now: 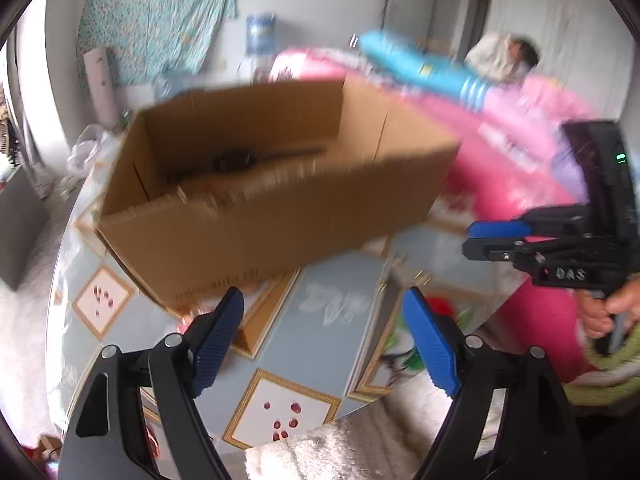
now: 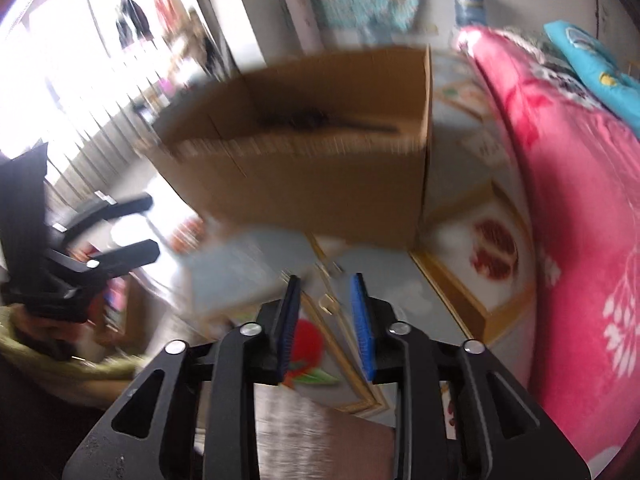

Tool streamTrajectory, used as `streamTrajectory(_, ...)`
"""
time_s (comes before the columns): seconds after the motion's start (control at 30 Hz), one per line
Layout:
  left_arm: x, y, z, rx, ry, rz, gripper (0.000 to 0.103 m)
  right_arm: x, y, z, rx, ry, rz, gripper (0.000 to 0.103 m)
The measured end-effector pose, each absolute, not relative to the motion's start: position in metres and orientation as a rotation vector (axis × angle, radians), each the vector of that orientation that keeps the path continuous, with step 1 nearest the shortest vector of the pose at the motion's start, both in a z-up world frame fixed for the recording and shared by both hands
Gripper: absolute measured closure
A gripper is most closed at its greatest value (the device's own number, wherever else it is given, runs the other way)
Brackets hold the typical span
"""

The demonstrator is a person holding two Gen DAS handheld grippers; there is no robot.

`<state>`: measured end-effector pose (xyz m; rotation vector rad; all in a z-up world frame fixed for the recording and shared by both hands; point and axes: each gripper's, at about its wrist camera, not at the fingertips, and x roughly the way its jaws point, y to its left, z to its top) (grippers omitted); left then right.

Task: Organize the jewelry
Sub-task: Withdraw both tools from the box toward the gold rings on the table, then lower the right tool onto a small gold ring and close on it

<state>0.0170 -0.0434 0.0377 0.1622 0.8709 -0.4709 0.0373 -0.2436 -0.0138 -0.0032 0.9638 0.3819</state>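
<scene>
An open brown cardboard box (image 1: 256,196) stands on the patterned table (image 1: 320,344), with a dark blurred object (image 1: 236,160) inside it. The box also shows in the right wrist view (image 2: 320,176), with the dark object (image 2: 304,118) on its floor. A few small gold pieces (image 1: 420,278) lie on the table in front of the box, also in the right wrist view (image 2: 330,304). My left gripper (image 1: 324,304) is open and empty above the table, short of the box. My right gripper (image 2: 326,292) is open with a narrow gap, empty, just above the gold pieces; it shows at the right of the left wrist view (image 1: 476,238).
A pink blanket (image 2: 580,240) and a blue pillow (image 1: 420,64) lie along the table's right side. A white fluffy cloth (image 1: 340,452) lies at the near table edge. A blue-topped jar (image 1: 260,32) stands behind the box. Both views are motion-blurred.
</scene>
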Motion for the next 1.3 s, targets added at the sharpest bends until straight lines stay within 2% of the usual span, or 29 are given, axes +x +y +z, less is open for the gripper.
streamTrajectory(0.13,0.026,-0.061,0.016,0.213,0.943,-0.407,0.021,0.044,-0.234,-0.034,-0.052,1.017,0.335,0.062)
streamTrajectory(0.23,0.034,-0.068,0.003,0.193,0.997,-0.38,0.019,0.045,-0.231,-0.04,-0.065,1.028,0.329,0.06)
streamTrajectory(0.5,0.046,-0.085,-0.016,0.213,1.07,-0.344,0.018,0.047,-0.233,-0.047,-0.08,1.052,0.283,0.049)
streamTrajectory(1.2,0.057,-0.098,-0.031,0.212,1.124,-0.302,0.012,0.037,-0.229,-0.045,-0.098,1.001,0.314,0.048)
streamTrajectory(1.3,0.057,-0.097,-0.031,0.211,1.122,-0.3,0.011,0.033,-0.224,-0.044,-0.102,0.984,0.35,0.053)
